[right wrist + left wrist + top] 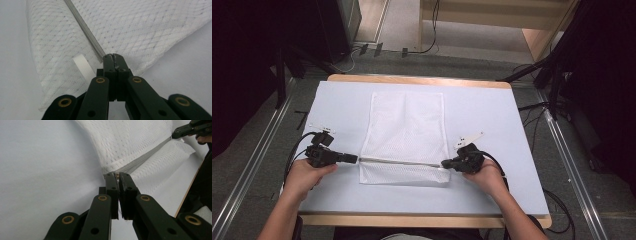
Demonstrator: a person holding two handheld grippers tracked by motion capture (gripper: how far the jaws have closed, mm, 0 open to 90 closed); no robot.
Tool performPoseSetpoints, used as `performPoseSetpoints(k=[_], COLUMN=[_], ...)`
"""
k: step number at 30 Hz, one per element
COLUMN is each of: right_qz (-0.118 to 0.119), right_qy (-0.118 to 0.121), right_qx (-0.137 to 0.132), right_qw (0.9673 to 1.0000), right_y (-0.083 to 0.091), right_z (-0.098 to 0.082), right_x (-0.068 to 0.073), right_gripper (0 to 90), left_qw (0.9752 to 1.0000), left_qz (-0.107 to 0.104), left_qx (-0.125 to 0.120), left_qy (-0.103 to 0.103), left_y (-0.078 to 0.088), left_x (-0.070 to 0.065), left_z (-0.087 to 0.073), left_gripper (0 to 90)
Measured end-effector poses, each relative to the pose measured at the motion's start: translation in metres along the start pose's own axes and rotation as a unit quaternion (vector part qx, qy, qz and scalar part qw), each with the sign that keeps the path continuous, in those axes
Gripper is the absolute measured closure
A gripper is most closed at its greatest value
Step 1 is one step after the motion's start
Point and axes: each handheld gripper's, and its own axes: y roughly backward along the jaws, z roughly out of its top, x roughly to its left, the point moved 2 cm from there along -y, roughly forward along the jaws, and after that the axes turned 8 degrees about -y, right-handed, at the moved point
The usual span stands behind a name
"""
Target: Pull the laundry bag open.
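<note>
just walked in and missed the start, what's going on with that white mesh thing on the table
A person at the table holds a gripper in each hand and is working on a white mesh laundry bag lying flat on it. The left gripper is shut on one end of the bag's grey zipper strip, and the right gripper is shut on the other end. The zipper is stretched straight between them across the near part of the bag. A small white ribbon loop sticks out near the right gripper.

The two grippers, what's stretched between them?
A grey zipper strip on the white mesh bag runs straight from the left gripper to the right gripper. Each holds one end with its jaws closed. The high view shows it.
</note>
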Motion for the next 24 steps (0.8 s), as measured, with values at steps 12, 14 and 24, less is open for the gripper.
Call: performPoseSetpoints(k=[12, 14, 24], right_qz=[0.006, 0.008, -0.001], right_qy=[-0.009, -0.004, 0.007], right_qx=[0.008, 0.009, -0.003], right_qw=[0.9999, 0.9999, 1.0000], right_y=[0.0002, 0.0003, 0.0049], right_z=[0.0019, 0.0021, 0.0069], right_x=[-0.0011, -0.0008, -0.0013], right_gripper=[89.9, 88.7, 74.6], left_qw=[1.0000, 1.0000, 0.9985], left_qz=[0.001, 0.001, -0.002], left_qx=[-0.007, -0.007, -0.031], left_qy=[-0.005, -0.006, -0.045], left_y=[-0.0023, -0.0028, -0.0027], left_x=[-0.0027, -0.0021, -0.0027], left_z=[-0.0009, -0.0016, -0.0006], left_gripper=[86.6, 86.1, 57.7])
